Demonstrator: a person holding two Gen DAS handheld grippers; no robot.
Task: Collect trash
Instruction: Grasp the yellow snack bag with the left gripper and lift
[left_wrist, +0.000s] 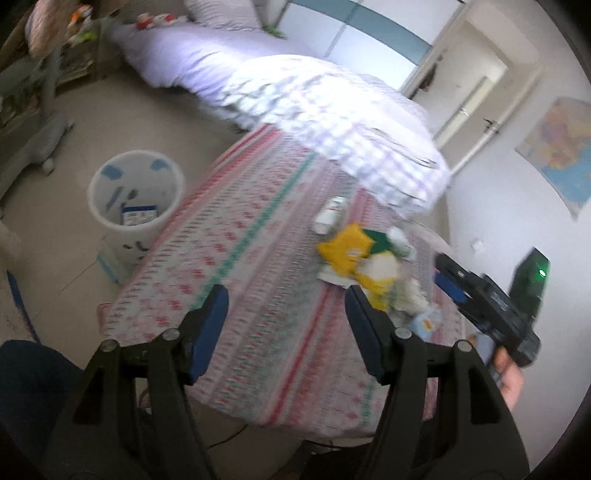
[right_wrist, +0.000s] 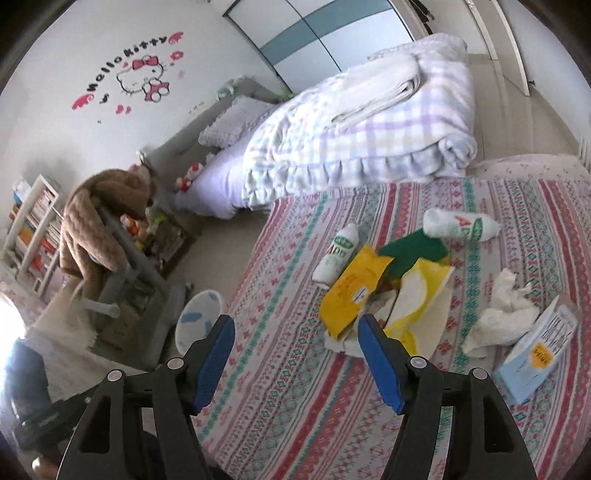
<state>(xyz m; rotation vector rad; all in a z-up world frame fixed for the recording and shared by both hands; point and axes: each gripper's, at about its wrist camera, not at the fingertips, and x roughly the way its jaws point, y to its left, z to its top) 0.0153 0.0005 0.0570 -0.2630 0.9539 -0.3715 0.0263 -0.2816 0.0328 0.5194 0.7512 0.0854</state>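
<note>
Trash lay heaped on the patterned bed (right_wrist: 295, 369): yellow packets (right_wrist: 351, 291), two white bottles (right_wrist: 334, 254), crumpled tissue (right_wrist: 498, 314) and a pale blue box (right_wrist: 535, 354). The right hand-held gripper (right_wrist: 295, 354) hung above the bedspread with its jaws apart and empty, the heap just ahead and to its right. The left hand-held gripper (left_wrist: 286, 328), likewise spread and empty, had the white bin (left_wrist: 136, 195) on the floor ahead to its left.

trash pile (left_wrist: 369, 266) motion-blurred, bin (right_wrist: 199, 325) partly behind gripper finger
</note>
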